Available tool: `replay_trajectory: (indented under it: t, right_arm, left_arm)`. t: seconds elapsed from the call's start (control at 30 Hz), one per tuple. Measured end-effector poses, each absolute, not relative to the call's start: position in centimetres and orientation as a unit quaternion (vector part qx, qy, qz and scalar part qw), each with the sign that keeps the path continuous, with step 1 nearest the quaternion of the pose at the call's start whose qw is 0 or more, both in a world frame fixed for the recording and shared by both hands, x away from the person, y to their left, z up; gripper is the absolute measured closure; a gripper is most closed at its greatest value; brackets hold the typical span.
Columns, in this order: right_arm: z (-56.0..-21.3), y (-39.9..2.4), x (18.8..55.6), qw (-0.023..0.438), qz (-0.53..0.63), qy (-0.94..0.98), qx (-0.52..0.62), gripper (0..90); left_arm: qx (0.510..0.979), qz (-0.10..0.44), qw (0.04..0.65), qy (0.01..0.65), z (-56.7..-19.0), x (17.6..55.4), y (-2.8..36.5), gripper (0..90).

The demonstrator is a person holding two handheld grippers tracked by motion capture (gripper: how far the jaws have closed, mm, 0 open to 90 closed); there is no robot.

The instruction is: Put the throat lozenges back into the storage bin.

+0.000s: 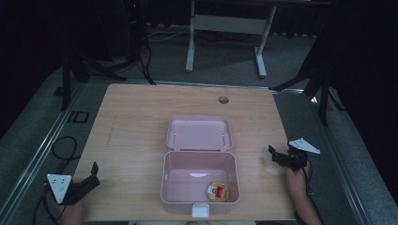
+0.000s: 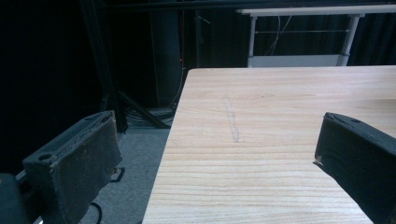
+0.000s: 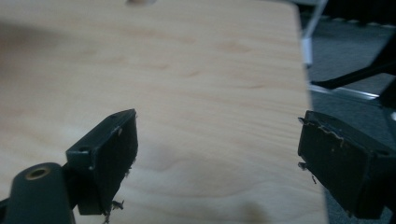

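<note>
A pink lunch box (image 1: 199, 180) stands open at the table's front middle, its lid (image 1: 199, 133) laid flat behind it. Inside, in the front right corner, lies a small round tin (image 1: 218, 191) with a yellow and red label. My left gripper (image 1: 92, 177) rests at the table's front left corner, open with nothing between its jaws, well left of the box. My right gripper (image 1: 277, 155) sits near the right edge, open and empty, to the right of the box. In each gripper view the two black jaws stand wide apart over bare wood.
The wooden table (image 1: 136, 122) has a round cable hole (image 1: 223, 100) near its far edge. Beyond it stands a white desk frame (image 1: 225, 28). Black tripod legs (image 1: 75, 70) flank the table on the grey floor. Cables (image 1: 63, 150) lie at the left.
</note>
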State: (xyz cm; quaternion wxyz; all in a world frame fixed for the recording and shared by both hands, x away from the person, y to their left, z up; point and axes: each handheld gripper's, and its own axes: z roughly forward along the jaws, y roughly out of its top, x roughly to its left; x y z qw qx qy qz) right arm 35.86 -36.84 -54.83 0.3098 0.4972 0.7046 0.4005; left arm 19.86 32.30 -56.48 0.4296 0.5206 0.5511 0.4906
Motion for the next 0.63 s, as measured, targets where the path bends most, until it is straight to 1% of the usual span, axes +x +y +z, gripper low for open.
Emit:
replay_trajectory:
  t: [0.07,0.17,0.33,0.63]
  right_arm:
    - [-54.7,-37.5,35.8,0.332,0.398,0.676,0.523,11.8]
    - [-54.9,-38.1,35.9,0.333,0.391,0.662,0.546,11.9]
    - [-55.1,-37.6,35.9,0.354,0.364,0.669,0.542,11.8]
    - [-55.3,-37.3,36.1,0.353,0.351,0.677,0.543,11.8]
  left_arm:
    - [0.521,0.49,0.43,0.551,-56.5,19.9,32.3,0.3]
    - [0.52,0.49,0.43,0.551,-56.5,19.9,32.3,0.3]
    - [0.521,0.49,0.43,0.551,-56.5,19.9,32.3,0.4]
    - [0.52,0.49,0.431,0.551,-56.5,19.8,32.3,0.3]
